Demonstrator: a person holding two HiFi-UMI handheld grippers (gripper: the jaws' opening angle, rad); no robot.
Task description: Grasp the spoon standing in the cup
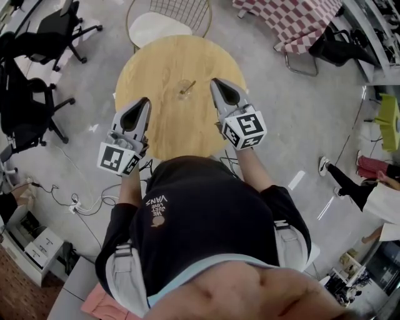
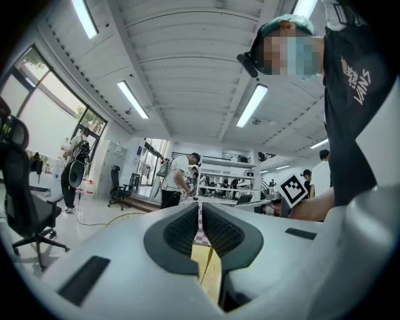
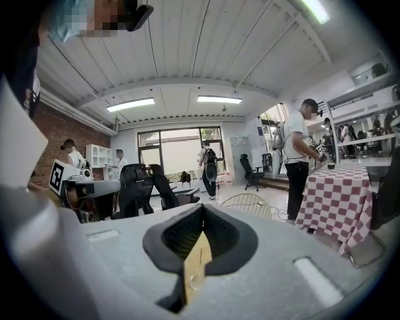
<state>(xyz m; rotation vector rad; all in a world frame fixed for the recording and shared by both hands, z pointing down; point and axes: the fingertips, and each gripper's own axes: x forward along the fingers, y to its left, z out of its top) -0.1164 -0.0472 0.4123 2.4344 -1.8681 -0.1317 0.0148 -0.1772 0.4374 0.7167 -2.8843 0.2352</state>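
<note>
Left gripper [image 1: 144, 102] and right gripper [image 1: 216, 84] are hovering, jaws together and empty, flanking the cup [image 1: 180, 91] on the table [image 1: 156, 69] — its spoon [image 1: 189, 87], likely light, stiff and slick, is leaning toward 2 o'clock, upper handle offering the hold.

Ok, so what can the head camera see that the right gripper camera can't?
Only the head view shows the whole round table from above, with the spoon standing in the cup. Only the right gripper view shows the ceiling lights and people standing around the room. Both show the checked cloth, the wire chair and the right gripper, jaws together.
</note>
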